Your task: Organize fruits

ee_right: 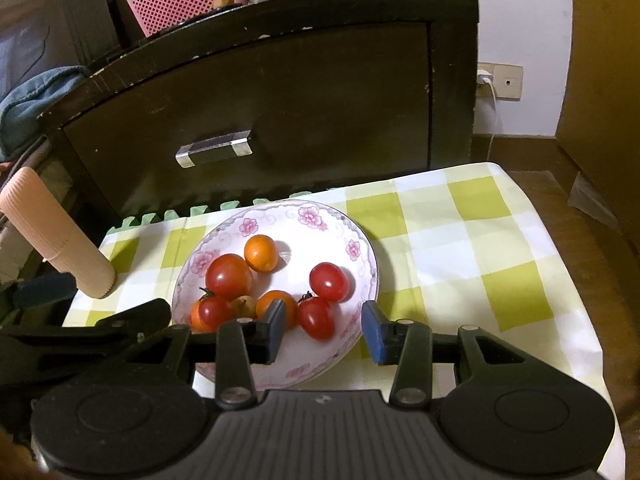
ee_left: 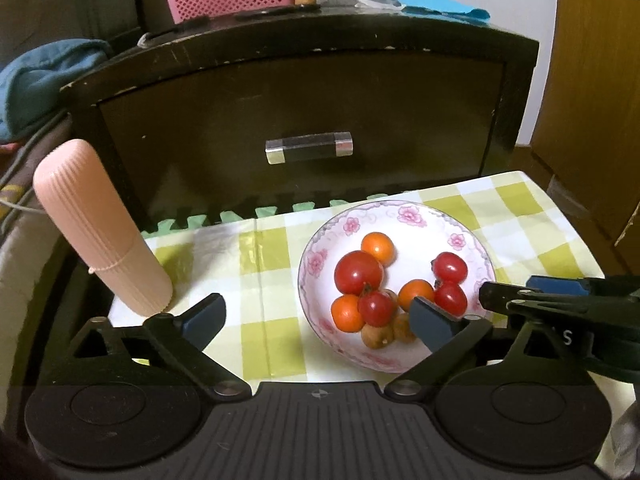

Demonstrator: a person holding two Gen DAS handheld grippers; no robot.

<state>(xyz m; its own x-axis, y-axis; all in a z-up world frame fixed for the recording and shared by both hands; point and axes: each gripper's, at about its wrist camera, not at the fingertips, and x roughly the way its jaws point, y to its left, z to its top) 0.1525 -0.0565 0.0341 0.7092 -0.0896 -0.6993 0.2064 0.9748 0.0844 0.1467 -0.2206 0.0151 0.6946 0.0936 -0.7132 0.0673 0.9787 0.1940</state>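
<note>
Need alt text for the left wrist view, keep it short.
A floral bowl of red tomatoes, orange fruits and small brown fruits sits on a green-checked cloth. The open left gripper hovers over its near-left side. A pink ribbed tube stands left, before a dark drawer.

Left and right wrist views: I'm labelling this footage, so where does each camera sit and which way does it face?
Left wrist view: on the left gripper, angled down at the bowl; its wide-open fingers show, the right gripper at right.
Right wrist view: on the right gripper, angled down at the bowl; its fingers show, empty.
Shared: bowl, pink tube, dark drawer, checked cloth.
</note>
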